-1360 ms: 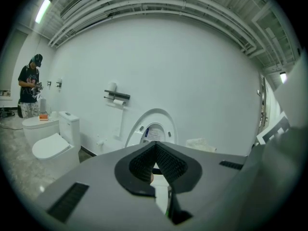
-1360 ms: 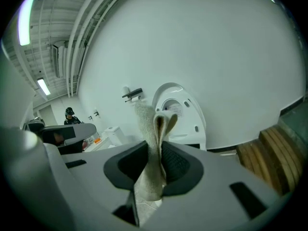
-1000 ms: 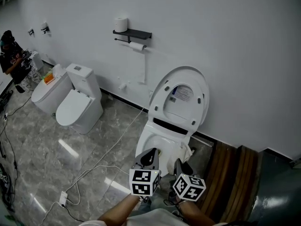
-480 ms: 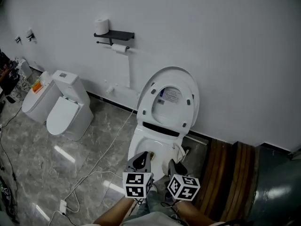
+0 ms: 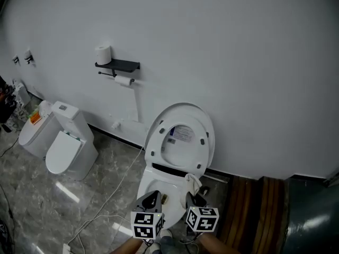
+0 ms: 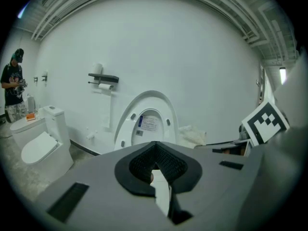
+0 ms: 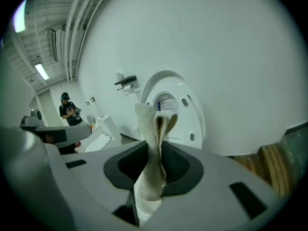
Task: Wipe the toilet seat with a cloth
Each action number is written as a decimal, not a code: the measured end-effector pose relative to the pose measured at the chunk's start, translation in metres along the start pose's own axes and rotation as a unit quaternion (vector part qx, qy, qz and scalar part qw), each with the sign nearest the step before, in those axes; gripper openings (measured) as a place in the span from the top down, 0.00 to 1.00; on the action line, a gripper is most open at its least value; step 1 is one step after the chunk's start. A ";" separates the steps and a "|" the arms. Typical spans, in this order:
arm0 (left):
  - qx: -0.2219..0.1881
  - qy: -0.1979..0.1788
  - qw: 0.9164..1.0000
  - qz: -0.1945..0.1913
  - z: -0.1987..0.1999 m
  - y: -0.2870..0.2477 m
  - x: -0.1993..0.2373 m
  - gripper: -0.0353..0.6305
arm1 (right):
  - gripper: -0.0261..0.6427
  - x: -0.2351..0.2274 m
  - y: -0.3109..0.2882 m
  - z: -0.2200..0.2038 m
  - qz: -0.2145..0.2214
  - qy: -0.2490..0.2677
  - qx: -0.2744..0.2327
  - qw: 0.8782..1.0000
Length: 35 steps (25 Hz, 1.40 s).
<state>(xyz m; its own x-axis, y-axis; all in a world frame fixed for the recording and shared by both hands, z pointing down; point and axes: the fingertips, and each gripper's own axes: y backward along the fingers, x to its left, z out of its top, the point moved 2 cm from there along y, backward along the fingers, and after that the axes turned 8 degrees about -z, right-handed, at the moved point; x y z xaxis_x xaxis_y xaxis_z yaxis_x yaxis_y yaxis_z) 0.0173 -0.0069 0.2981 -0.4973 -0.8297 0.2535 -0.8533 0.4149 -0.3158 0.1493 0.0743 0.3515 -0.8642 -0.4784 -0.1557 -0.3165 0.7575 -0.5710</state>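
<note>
- Right gripper view: a folded cloth (image 7: pixel 153 126) is clamped upright in the right hand-held gripper (image 7: pixel 156 162).
- The left hand-held gripper (image 6: pixel 156 170) is closed on nothing.
- Both are held before the toilet (image 5: pixel 153 181), its lid (image 5: pixel 180 142) raised.

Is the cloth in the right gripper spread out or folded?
Folded: the cloth stands doubled over into a narrow strip, pinched upright in the right gripper.

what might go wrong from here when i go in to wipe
The cloth is pinched as a narrow fold in the right gripper, its top standing loose, so it may slip out under pressure. The raised lid could drop if bumped. The white cable trailing beside the toilet could snag a foot.
</note>
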 end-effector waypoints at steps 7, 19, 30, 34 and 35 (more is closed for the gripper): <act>-0.005 -0.014 1.000 -0.005 0.023 -0.030 0.000 0.95 | 0.83 -0.017 -0.036 0.043 0.006 0.077 -0.015 0.997; 0.006 0.002 1.000 0.009 0.022 -0.059 0.010 0.95 | 0.83 -0.033 -0.092 0.100 0.010 0.236 -0.014 0.971; 0.000 0.008 1.000 0.026 0.032 -0.074 0.021 0.95 | 0.83 -0.028 -0.132 0.154 0.012 0.447 0.003 0.894; -0.001 0.013 0.999 0.037 0.032 -0.071 0.027 0.95 | 0.83 -0.027 -0.144 0.169 0.022 0.470 0.021 0.882; -0.001 0.014 0.999 0.039 0.032 -0.070 0.028 0.95 | 0.83 -0.027 -0.146 0.173 0.025 0.473 0.028 0.880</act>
<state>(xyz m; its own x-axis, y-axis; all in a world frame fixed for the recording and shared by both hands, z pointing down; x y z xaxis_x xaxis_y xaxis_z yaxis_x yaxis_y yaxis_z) 0.0681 -0.0712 0.2979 -0.5666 -0.7839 0.2538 -0.8120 0.4789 -0.3336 0.2863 -0.1006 0.3001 -0.8236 0.1591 0.5444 -0.2720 0.7316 -0.6252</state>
